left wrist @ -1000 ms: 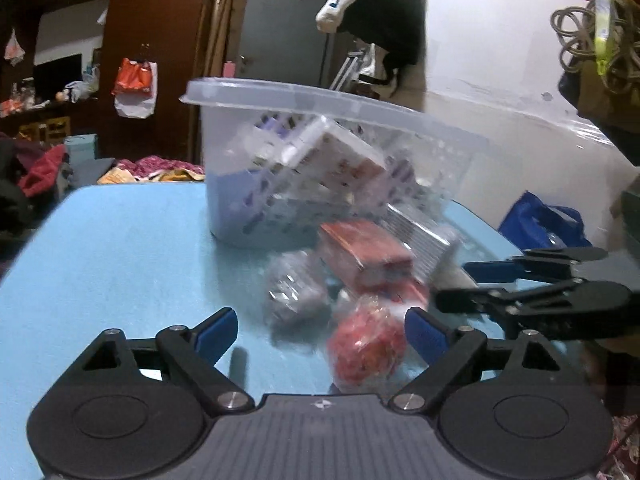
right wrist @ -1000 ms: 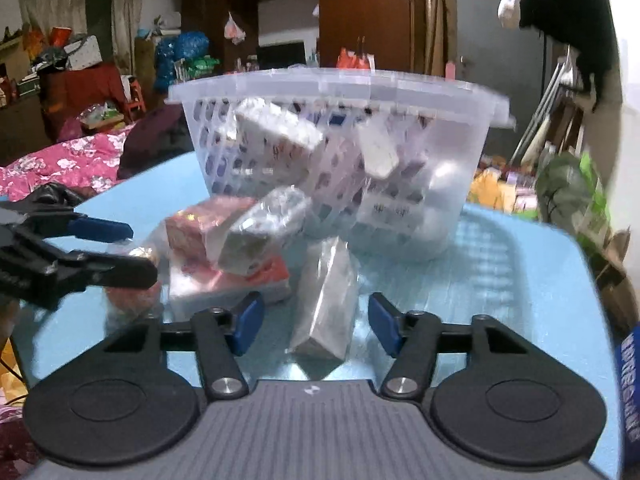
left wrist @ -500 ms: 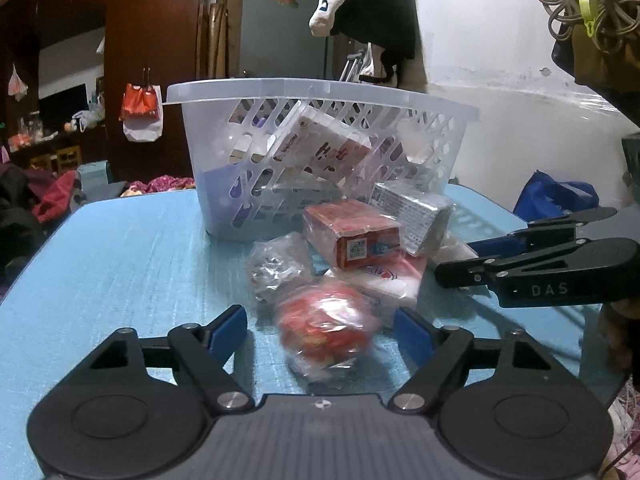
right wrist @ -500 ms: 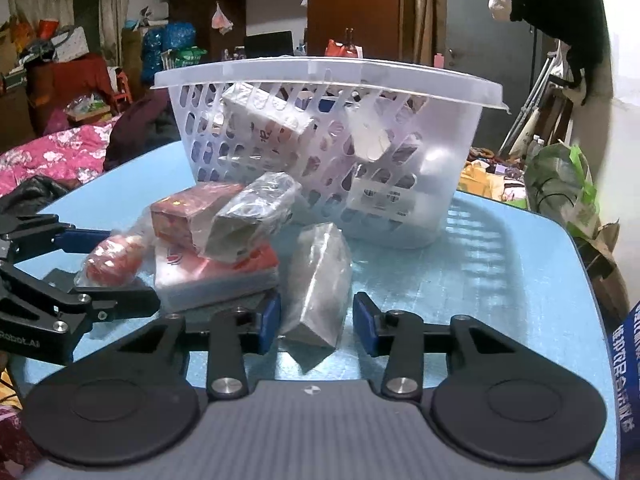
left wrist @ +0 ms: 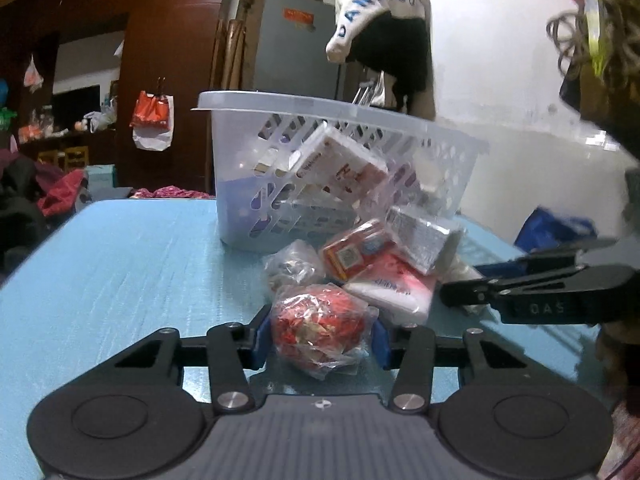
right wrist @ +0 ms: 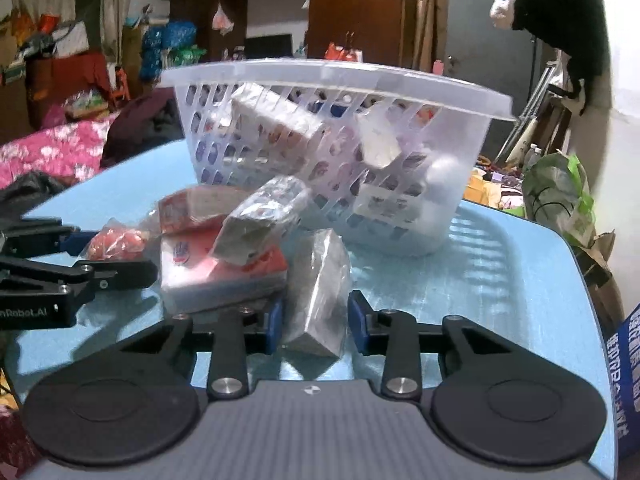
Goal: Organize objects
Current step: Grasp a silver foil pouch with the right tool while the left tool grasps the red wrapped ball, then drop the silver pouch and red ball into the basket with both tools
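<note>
The blue bench [left wrist: 120, 264] is carrying a white slotted basket [left wrist: 340, 168], already part-filled with boxes, and a small heap of loose packets is lying just in front of it. Seen from either hand-held gripper, the basket is sitting at about twelve o'clock, beyond the heap, so any carry is going to run straight ahead and up over the rim.

The left hand-held gripper [left wrist: 320, 340] is pinching a red wrapped ball [left wrist: 318, 326], a round bundle with no long axis, its crinkled bag bulging out past the blue pads. The right hand-held gripper [right wrist: 316, 322] is squeezing a silver packet [right wrist: 318, 296], whose long axis is running away from the camera toward twelve o'clock, leaning slightly to one o'clock. Both are equally near the basket; the right one's path looks clearer, since the red box [left wrist: 352, 250] and the pink pack [left wrist: 394, 286] are lying between the ball and the basket.

Against the earlier frames, both sets of jaws have just been closing: they were standing wide around their packets and are now pressing on them.
</note>
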Available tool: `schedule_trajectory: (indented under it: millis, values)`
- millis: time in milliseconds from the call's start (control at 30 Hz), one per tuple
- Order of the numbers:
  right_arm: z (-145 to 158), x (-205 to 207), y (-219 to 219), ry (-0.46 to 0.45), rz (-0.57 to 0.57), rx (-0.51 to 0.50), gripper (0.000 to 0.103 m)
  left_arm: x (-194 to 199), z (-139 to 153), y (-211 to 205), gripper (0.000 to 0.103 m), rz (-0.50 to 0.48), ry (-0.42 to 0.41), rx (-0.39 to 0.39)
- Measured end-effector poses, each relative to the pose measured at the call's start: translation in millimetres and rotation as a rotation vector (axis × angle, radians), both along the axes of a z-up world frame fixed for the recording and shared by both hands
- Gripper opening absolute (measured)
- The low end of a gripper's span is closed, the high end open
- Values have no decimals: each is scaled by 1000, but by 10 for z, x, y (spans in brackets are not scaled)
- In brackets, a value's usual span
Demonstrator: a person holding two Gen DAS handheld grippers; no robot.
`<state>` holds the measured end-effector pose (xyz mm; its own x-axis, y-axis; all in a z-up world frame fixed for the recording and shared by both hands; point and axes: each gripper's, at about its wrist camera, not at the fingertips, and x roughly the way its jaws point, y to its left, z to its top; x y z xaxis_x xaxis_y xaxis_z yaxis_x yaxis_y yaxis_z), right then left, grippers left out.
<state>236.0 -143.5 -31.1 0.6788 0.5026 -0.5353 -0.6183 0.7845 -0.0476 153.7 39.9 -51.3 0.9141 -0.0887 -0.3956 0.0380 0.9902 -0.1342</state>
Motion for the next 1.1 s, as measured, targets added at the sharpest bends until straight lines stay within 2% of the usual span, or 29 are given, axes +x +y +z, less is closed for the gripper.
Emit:
schedule_trajectory:
  millis: [233,400,533,733,900,1000,1100]
  values:
    - [55,-76,-78,-57,-18,56,37,-87,-14,66,52,-2,-85,-35]
    - [82,-85,-113,-76,-28,96,37,-75,-22,93,52,-24,-96,-51]
    - [95,-127,-201,-105,-34,166,37,-61,-40,146,52,-29,-93,-92]
    - [104,-159,-294,-131,-41,245,36,-141,-46,153,52,-28,-152,-89]
    - [115,-270,-304,-204,-40,264,36,-161,-31,203,52,-28,-160,-113]
    - [140,-340,-337,-232,-38,283,36,-187,54,245,52,-26,-178,-135]
    - [282,-456,-417,-267,-24,334,36,-212,321,306,52,-45,-230,-151]
